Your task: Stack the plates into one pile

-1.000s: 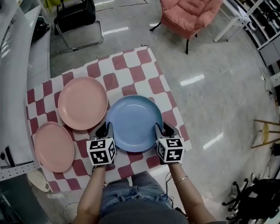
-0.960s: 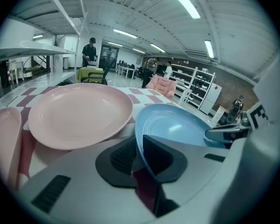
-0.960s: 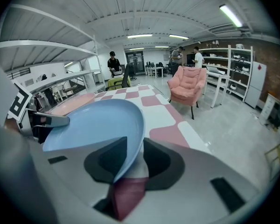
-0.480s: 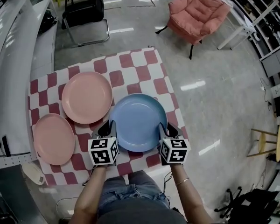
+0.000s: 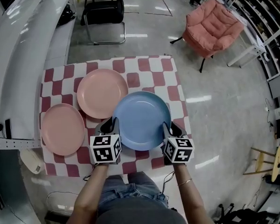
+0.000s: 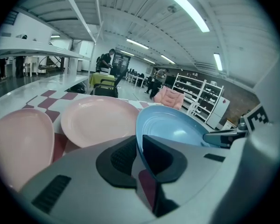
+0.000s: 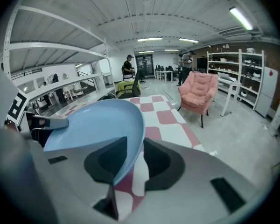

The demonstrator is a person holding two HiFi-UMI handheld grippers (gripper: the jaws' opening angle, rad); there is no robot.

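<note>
A blue plate [image 5: 142, 120] hangs just above the checked table, its left rim over the edge of the nearer-centre pink plate [image 5: 102, 92]. A second pink plate [image 5: 63, 129] lies at the left. My left gripper [image 5: 109, 124] has the blue plate's left rim between its pads, and its jaws are still closing on it. My right gripper [image 5: 170, 127] is shut on the right rim. In the left gripper view the blue plate [image 6: 172, 127] runs into the left gripper [image 6: 139, 148], with both pink plates [image 6: 100, 120] beyond. In the right gripper view the blue plate [image 7: 98, 120] sits tilted in the right gripper [image 7: 130, 157].
The red-and-white checked cloth [image 5: 144, 66] covers a small table. A long white counter [image 5: 23, 55] runs along its left side. On the floor beyond stand a black chair [image 5: 105, 10] and a pink armchair [image 5: 212, 27]. A wooden stool [image 5: 263, 160] stands at the right.
Both grippers have carried the blue plate to the left. Its rim, earlier beside the middle pink plate, now overlaps that plate's edge. The pink plates have not moved.
</note>
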